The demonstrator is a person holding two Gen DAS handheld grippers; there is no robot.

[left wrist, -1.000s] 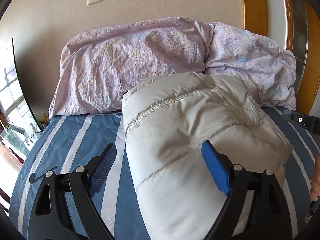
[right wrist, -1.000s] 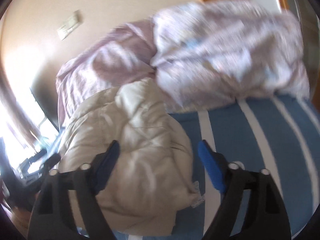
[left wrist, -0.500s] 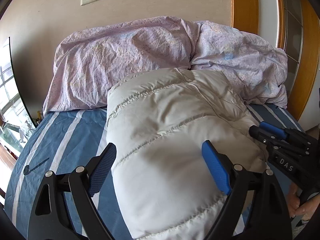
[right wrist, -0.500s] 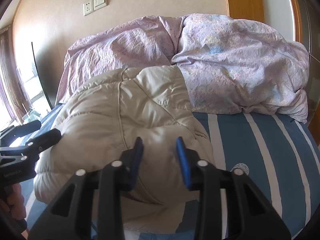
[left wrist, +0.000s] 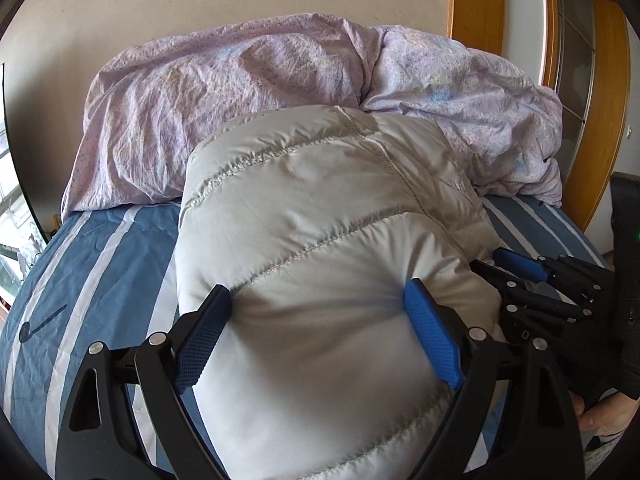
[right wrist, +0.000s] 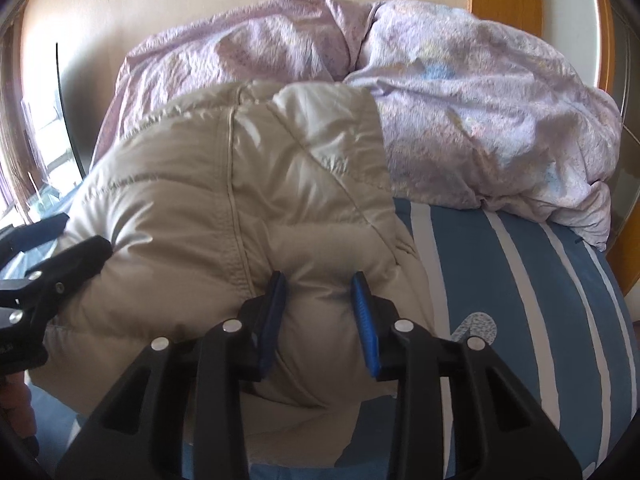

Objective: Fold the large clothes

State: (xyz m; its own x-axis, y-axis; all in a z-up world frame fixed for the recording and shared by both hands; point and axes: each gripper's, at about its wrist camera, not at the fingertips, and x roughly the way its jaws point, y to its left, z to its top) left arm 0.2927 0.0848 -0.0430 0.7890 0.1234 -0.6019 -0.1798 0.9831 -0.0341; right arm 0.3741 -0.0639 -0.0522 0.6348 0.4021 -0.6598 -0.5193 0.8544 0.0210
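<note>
**Ana:** Tools first: the right tool [right wrist: 320, 316] has its blue pads pinched into a bulge at the near edge of the puffer jacket [left wrist: 320, 260]. The left tool [left wrist: 316, 324] is spread wide with the jacket's near end bulging between its pads; I cannot tell whether they press or merely brush the fabric.

**Ben:** So which step is this?

**Ana:** My reading is a grasp on the near edge of a bundle already folded over, ready for another fold or a tidy-up. The left tool would need to close on its side next (a handful of fabric, not just the slippery shell), then both should move together so the bulk doesn't unroll.

**Ben:** And the jacket itself?

**Ana:** Off-white, quilted in stitched channels, thick and puffy, with a slight sheen. It sits doubled into a mound on the blue-and-white striped bed [left wrist: 100, 264], its far end against the crumpled lilac duvet [left wrist: 260, 80] by the wall. Being so lofty, it will likely spring back when released.
</note>
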